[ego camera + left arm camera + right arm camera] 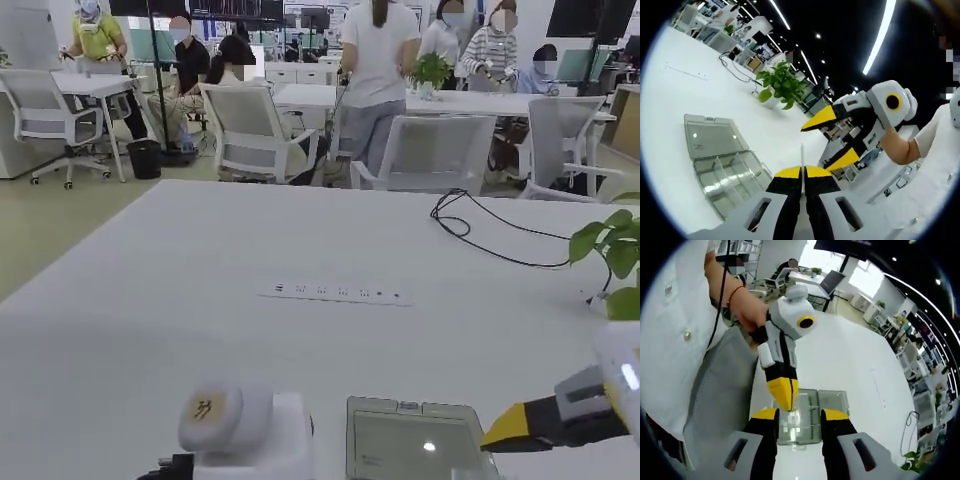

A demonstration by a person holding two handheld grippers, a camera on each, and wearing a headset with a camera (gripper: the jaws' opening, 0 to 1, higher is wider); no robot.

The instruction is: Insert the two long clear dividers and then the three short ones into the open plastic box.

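Though cropped in head view, box (712,137) whole beyond left tongs (803,171), tight on divider (801,152); right tongs (799,413) agape.

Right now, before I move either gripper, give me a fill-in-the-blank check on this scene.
The yellow-tipped left gripper is ___ on a thin clear divider.
The yellow-tipped right gripper stands ___.
The clear plastic box has its lid ___.
Missing words: shut; open; open.

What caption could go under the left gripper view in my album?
The left hand-held gripper pinches a thin clear divider; the open plastic box lies on the white table.
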